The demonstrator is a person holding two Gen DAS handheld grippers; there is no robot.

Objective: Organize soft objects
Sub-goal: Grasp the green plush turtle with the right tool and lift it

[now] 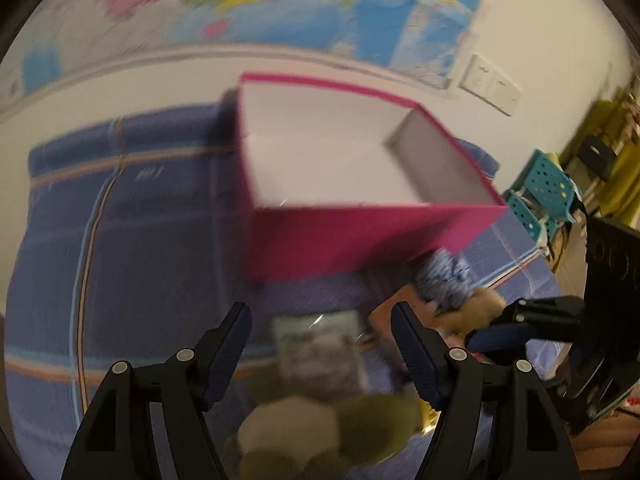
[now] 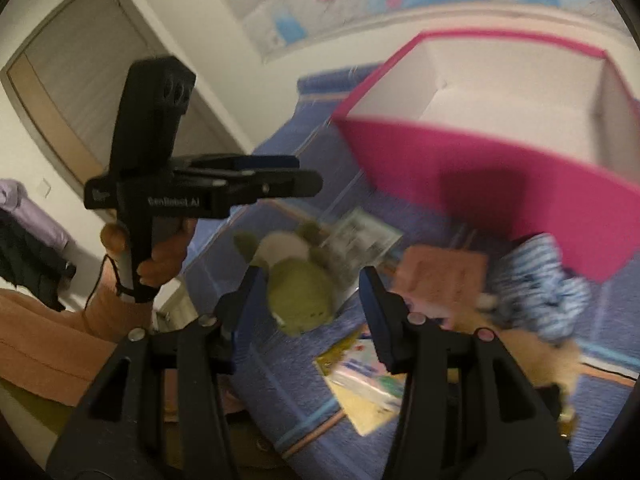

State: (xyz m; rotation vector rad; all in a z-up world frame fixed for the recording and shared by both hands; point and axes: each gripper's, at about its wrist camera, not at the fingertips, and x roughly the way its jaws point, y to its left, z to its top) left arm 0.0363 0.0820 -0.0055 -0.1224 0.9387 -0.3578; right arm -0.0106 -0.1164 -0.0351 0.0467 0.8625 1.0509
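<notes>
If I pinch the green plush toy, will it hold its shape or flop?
The green plush toy looks rounded and stuffed, so it will probably squash under the pads and sag. It likely weighs little. Its fuzzy surface should grip well, not slip.

motion blur is smearing both my views. the green plush toy [image 1: 320, 432] is running off the bottom edge of my left view, its face unreadable. the pink box [image 2: 500, 176] is hiding part of the striped blue cloth [image 2: 540, 284]. print on the flat packet [image 2: 360, 240] is staying too blurred to read.
</notes>
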